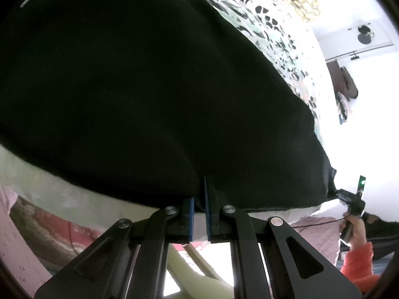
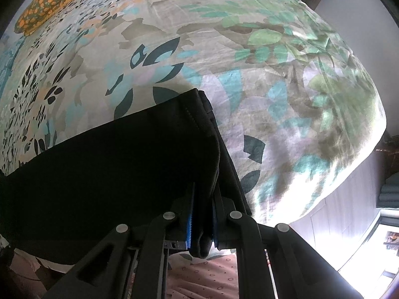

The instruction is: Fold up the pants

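Note:
The black pants (image 1: 149, 87) lie spread over a bed with a floral sheet (image 1: 264, 17) and fill most of the left wrist view. My left gripper (image 1: 199, 199) is shut on the near edge of the pants. In the right wrist view the pants (image 2: 112, 162) stretch to the left, with a stitched hem corner (image 2: 197, 102) at the far end. My right gripper (image 2: 202, 214) is shut on a bunched fold of the pants' near corner. The right gripper also shows at the right edge of the left wrist view (image 1: 349, 196), held by a hand in an orange sleeve.
The floral bed sheet (image 2: 249, 62) covers the bed beyond and right of the pants. An orange-spotted pillow (image 2: 49, 2) lies at the far left corner. The bed edge drops off at the right (image 2: 349, 169). A pink patterned cloth (image 2: 214, 274) lies below the grippers.

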`<action>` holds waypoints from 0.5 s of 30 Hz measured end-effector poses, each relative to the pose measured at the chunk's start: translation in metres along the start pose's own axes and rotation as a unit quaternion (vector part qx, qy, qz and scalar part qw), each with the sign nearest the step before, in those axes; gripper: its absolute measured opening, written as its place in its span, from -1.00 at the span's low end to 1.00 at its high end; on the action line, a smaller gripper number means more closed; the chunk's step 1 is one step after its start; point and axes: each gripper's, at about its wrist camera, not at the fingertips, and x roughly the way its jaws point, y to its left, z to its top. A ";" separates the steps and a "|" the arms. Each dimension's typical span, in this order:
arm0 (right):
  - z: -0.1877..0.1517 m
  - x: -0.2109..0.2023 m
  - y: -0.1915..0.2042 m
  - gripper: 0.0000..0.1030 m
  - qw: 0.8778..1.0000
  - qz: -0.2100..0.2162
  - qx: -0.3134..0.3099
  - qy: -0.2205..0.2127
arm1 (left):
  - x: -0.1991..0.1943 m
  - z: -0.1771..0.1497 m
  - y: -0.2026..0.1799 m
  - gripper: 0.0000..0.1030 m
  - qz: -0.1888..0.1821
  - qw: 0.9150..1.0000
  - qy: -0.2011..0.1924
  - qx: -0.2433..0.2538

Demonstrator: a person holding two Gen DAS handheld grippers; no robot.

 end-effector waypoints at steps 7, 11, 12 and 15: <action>0.001 0.000 0.001 -0.78 1.000 -0.002 0.003 0.001 | 0.001 -0.003 -0.004 -0.91 0.006 1.000 -0.001 0.013; 0.002 0.001 -0.001 -0.78 1.000 -0.001 0.003 0.002 | 0.004 -0.003 -0.005 -0.91 0.010 1.000 -0.003 0.019; 0.002 0.001 -0.002 -0.75 1.000 -0.002 0.004 0.002 | 0.004 -0.004 -0.007 -0.91 0.014 1.000 -0.003 0.025; 0.001 0.001 -0.005 -0.65 1.000 -0.007 0.007 0.002 | 0.006 -0.006 -0.010 -0.90 0.029 0.999 -0.003 0.038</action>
